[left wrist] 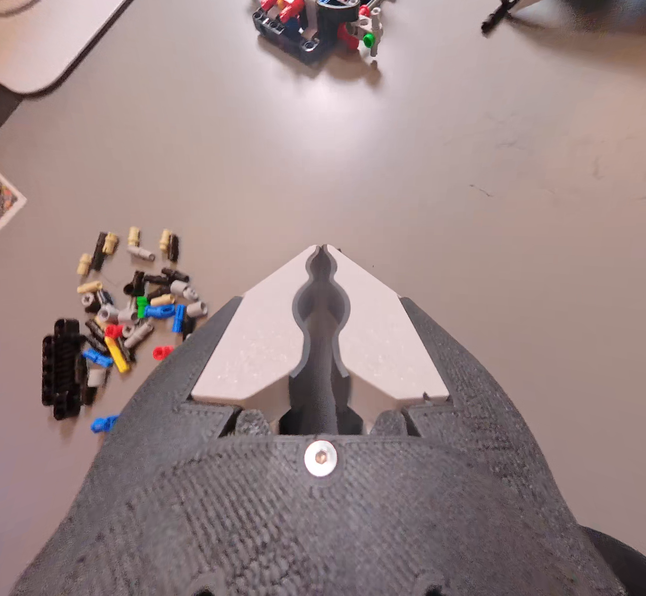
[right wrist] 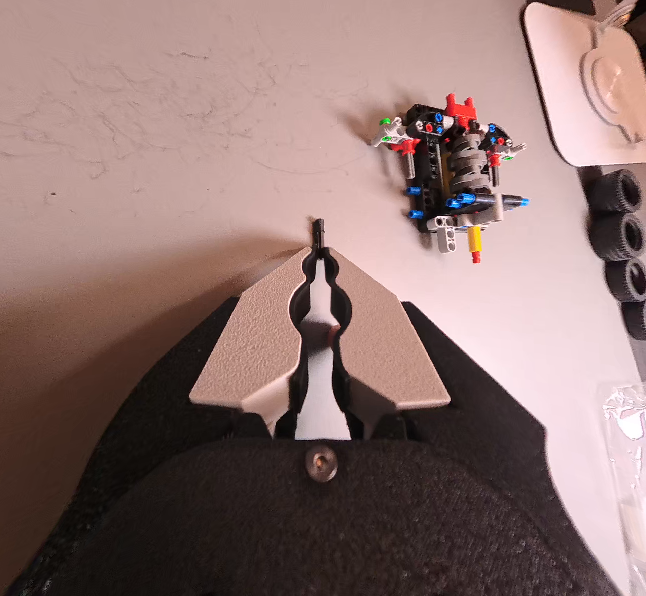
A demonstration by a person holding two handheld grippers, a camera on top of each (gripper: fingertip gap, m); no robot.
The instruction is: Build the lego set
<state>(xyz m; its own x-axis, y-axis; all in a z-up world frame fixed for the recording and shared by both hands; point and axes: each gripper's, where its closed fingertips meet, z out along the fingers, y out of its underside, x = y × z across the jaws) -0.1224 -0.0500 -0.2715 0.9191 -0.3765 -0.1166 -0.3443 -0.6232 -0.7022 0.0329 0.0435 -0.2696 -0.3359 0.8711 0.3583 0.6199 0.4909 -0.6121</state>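
The half-built lego model (left wrist: 316,2), black, red and grey, stands on the table far ahead of my left gripper (left wrist: 322,248), which is shut and empty, its tips touching above the table. A pile of loose lego pins and beams (left wrist: 122,313) lies to its left. In the right wrist view the model (right wrist: 454,174) sits ahead and to the right. My right gripper (right wrist: 320,250) is shut on a small black pin (right wrist: 318,231) that sticks out past its tips, held over the bare table.
A white tray with a clear dish (left wrist: 52,2) lies at the far left; it also shows in the right wrist view (right wrist: 587,90). Several black tyres (right wrist: 622,229) line the right edge. A clear plastic bag (right wrist: 625,457) lies at the lower right. A booklet corner (left wrist: 8,200) shows at the left. One gripper's finger ends stand about 20 cm off the other's.
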